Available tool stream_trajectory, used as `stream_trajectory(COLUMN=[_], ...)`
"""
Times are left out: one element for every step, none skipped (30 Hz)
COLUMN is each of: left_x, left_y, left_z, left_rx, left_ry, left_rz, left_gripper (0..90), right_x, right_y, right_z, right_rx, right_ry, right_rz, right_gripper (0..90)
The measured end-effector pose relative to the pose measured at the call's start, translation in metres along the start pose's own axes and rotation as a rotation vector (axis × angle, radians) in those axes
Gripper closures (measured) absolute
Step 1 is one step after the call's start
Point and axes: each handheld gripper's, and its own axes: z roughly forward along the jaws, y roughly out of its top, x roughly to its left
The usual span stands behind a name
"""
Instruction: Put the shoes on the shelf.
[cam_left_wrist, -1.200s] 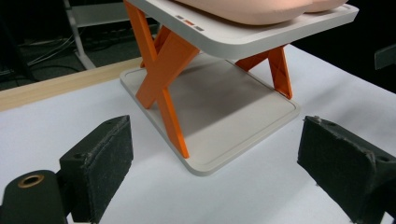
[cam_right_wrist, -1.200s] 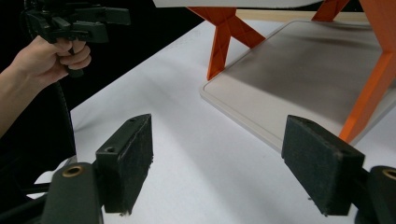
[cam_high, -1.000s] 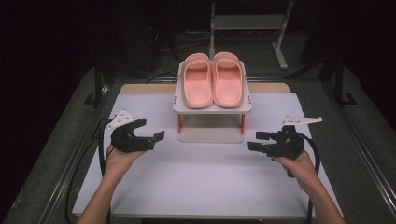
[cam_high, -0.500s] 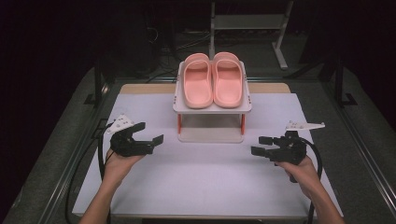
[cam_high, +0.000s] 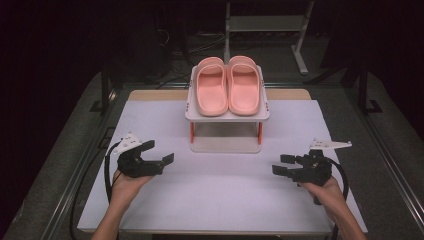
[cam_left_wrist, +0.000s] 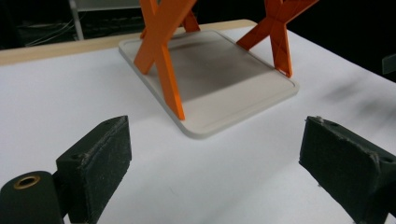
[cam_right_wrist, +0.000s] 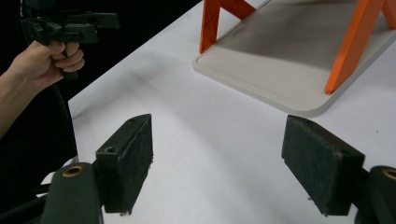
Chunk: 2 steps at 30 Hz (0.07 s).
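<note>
Pink slippers (cam_high: 227, 86) are sitting paired atop the rack (cam_high: 227, 116); you are holding left gripper (cam_high: 159, 159) and right gripper (cam_high: 281, 166) agape, empty, low over the desk (cam_high: 215, 195). Approach level, squarely.

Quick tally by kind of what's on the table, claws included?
Pink slippers: 2, left one and right one
Shoe rack: 1
Claws: 2, left claw and right claw, both open
Total: 5
</note>
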Motion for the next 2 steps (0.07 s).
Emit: stream_trajectory(left_x=[-0.0011, -0.0019], left_y=[-0.0038, -0.0078], left_z=[-0.0003, -0.0006], left_rx=[0.002, 0.005], left_ry=[0.001, 0.002], left_rz=[-0.003, -0.009], left_gripper=[8.6, 8.5], right_x=[0.0000, 0.0010], right_y=[0.0000, -0.0053], right_z=[0.0000, -0.0016], right_rx=[0.000, 0.000], right_ry=[0.000, -0.001], right_rz=[0.000, -0.001], right_gripper=[24.1, 24.0])
